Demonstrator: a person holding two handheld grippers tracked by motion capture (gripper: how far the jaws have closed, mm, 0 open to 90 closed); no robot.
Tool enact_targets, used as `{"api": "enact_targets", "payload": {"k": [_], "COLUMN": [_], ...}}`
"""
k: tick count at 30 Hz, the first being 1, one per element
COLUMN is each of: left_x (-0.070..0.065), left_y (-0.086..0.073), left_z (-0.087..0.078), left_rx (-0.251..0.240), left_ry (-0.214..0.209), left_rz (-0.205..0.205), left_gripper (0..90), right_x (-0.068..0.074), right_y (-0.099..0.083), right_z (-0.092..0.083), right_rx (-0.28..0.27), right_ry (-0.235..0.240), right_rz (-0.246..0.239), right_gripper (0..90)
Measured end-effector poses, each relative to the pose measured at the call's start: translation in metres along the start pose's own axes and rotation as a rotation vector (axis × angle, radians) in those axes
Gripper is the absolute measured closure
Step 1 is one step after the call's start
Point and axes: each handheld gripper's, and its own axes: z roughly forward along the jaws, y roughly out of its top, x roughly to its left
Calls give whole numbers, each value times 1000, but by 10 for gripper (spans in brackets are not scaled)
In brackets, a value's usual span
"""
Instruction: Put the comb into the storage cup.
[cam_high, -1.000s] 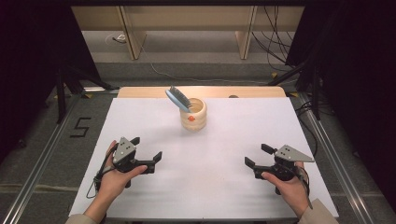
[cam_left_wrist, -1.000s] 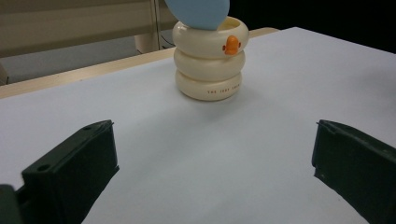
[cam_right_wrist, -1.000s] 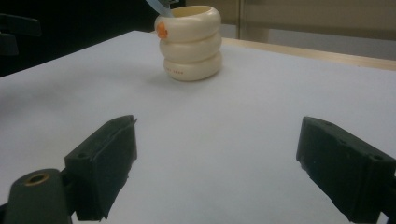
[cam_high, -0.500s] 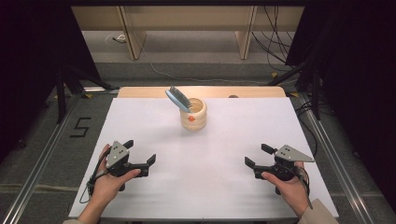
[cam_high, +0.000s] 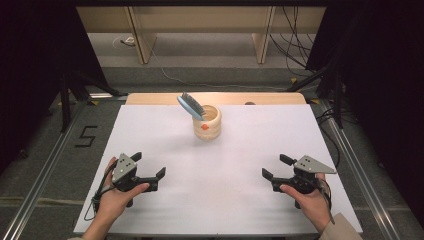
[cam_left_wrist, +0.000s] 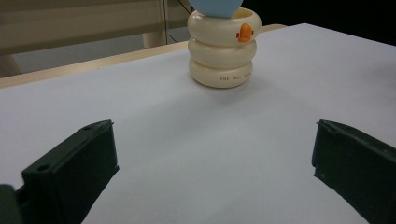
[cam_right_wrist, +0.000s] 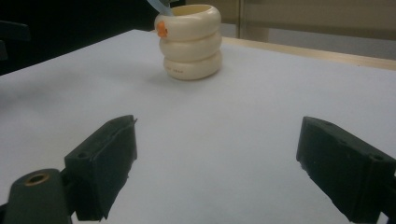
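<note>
A cream cup (cam_high: 207, 122) made of three stacked rings, with a small orange mark on its front, stands at the back middle of the white table (cam_high: 240, 150). A blue brush (cam_high: 190, 106) leans out of it to the left. My left gripper (cam_high: 148, 165) rests at the front left, open and empty. At the front right, my right gripper (cam_high: 275, 166) is open too, with nothing in it. In the left gripper view the cup (cam_left_wrist: 224, 46) and brush (cam_left_wrist: 215, 7) lie far beyond the open gripper (cam_left_wrist: 212, 163). The right gripper view has the cup (cam_right_wrist: 190, 42) far past its gripper (cam_right_wrist: 215, 168).
A wooden strip (cam_high: 150, 98) runs along the table's back edge. Metal rails flank the table on the floor, with a "5" mark (cam_high: 86, 136) at the left. Cables (cam_high: 295, 55) and dark stands sit behind.
My left gripper has shifted slightly to the left and toward the front edge. The right gripper, the cup and the brush have stayed put.
</note>
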Motion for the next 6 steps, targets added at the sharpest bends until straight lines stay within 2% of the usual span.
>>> {"api": "enact_targets", "payload": {"k": [6], "left_x": [0], "left_y": [-1], "left_z": [1], "left_rx": [4], "left_ry": [-4], "left_rz": [1], "left_gripper": [0], "right_x": [0], "right_y": [0], "right_z": [0], "right_rx": [1], "right_ry": [1], "right_rz": [-2], "right_gripper": [131]}}
